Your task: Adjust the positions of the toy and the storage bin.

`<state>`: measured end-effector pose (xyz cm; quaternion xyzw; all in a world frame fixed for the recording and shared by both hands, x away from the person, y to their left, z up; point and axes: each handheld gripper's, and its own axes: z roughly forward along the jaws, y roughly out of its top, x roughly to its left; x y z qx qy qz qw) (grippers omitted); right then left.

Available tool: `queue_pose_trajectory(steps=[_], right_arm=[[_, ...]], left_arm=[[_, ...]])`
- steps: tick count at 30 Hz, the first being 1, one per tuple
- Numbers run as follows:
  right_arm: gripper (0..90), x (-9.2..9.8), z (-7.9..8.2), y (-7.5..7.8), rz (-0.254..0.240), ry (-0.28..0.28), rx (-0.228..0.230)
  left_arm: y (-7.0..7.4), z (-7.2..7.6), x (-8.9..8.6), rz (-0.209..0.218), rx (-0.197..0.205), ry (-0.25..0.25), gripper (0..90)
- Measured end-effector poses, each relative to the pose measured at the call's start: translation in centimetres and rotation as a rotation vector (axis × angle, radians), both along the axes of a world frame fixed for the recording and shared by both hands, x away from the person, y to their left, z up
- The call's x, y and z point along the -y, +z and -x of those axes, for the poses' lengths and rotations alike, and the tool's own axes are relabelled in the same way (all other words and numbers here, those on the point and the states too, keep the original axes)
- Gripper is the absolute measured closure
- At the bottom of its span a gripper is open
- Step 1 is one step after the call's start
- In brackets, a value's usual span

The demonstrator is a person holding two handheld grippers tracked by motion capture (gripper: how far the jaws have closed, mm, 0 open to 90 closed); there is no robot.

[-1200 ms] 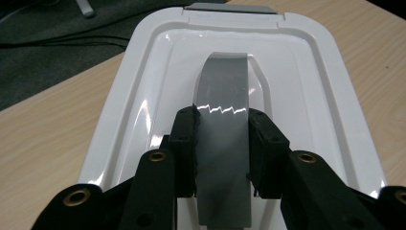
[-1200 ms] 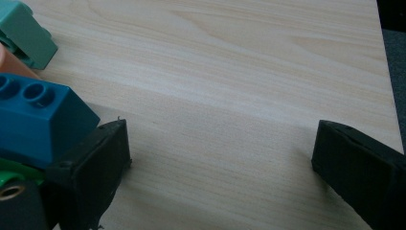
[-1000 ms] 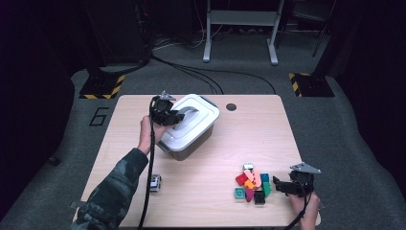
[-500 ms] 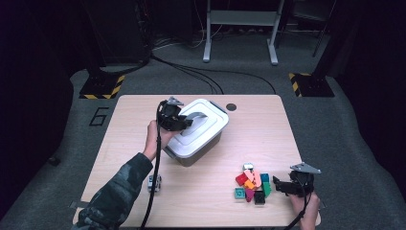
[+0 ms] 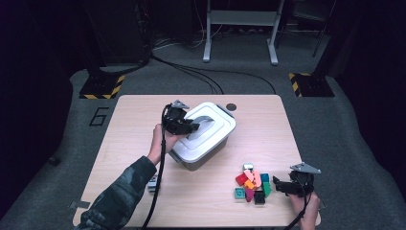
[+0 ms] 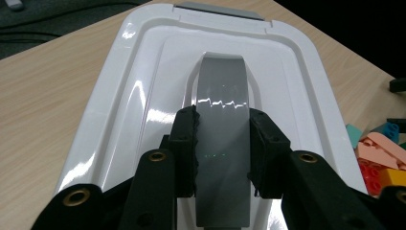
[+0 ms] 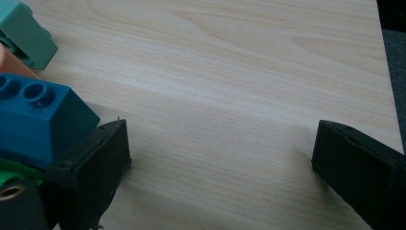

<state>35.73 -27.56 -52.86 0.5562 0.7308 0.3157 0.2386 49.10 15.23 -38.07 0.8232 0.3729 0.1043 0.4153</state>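
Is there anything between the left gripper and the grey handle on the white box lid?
Nothing visible. The left gripper is shut on the grey handle of the white lid, with a pad pressed on each side of the strap. The bricks lie well aside, near the right gripper, which is open.

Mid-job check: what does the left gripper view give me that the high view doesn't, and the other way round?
The left gripper view alone shows the grip up close: both jaws of the left gripper clamped on the sides of the grey handle.

The high view alone shows the layout: the whole table, the right gripper resting by the brick pile, a small item near the person's sleeve, and the floor cables.

Both show the white bin lid, the handle, the left gripper on it, and the coloured bricks.
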Motion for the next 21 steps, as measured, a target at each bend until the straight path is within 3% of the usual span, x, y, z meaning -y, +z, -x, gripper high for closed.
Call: queue_pose_trajectory(steps=[15, 21], right_arm=[[5.0, 0.0, 0.0, 0.0, 0.0, 0.0, 0.0], [5.0, 0.0, 0.0, 0.0, -0.001, -0.001, 0.0]], left_arm=[[-0.2, 1.0, 1.5, 0.036, -0.029, -0.008, 66.8], [-0.1, 1.6, 2.1, 0.024, -0.018, -0.018, 66.8]])
